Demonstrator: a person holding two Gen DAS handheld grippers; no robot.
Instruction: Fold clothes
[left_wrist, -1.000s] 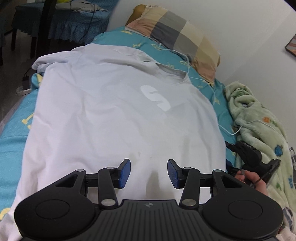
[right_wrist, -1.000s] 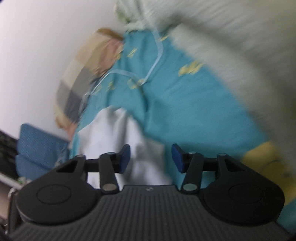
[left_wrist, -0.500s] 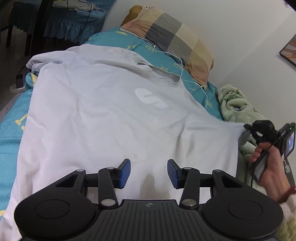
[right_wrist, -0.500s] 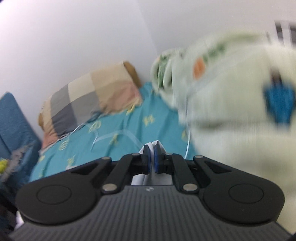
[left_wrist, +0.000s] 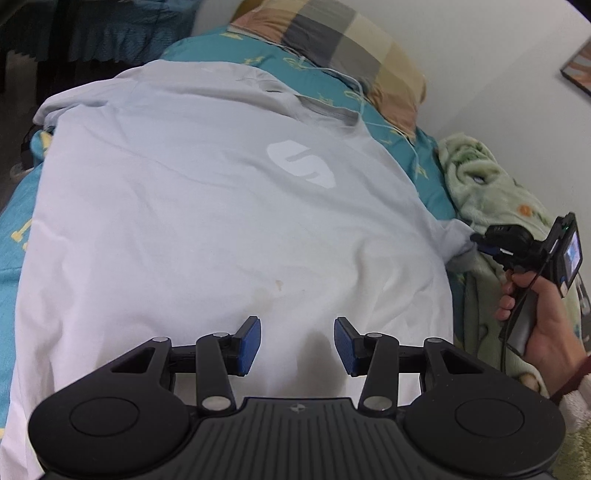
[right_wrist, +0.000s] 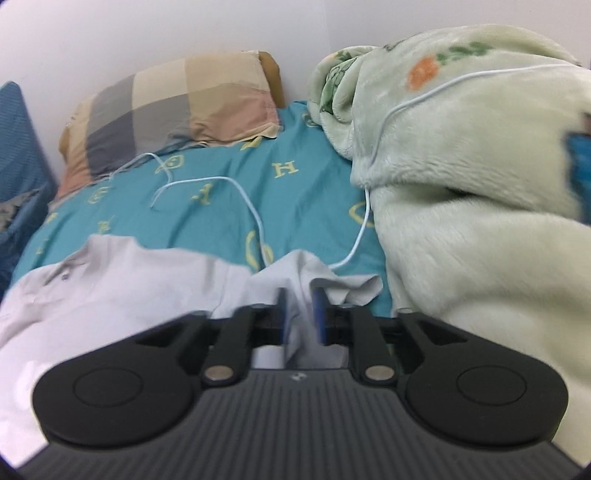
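A pale white T-shirt (left_wrist: 207, 206) with a white logo lies spread flat on the teal bed sheet (left_wrist: 14, 221). My left gripper (left_wrist: 297, 345) is open and empty, hovering over the shirt's lower hem. My right gripper (left_wrist: 476, 240) is at the shirt's right sleeve (left_wrist: 452, 240), by the green blanket. In the right wrist view the right gripper (right_wrist: 301, 314) has its pads a narrow gap apart with sleeve cloth (right_wrist: 299, 280) between them. The pads are blurred there, and whether they still pinch the cloth is not clear.
A checked pillow (left_wrist: 351, 48) lies at the head of the bed. A fluffy green blanket (right_wrist: 461, 177) is heaped along the right side. A white cable (right_wrist: 251, 206) trails over the sheet and the blanket. A wall stands behind.
The right gripper closed on the right sleeve and pulled it outward to the right; now its pads stand slightly apart. The left gripper stayed open over the hem.
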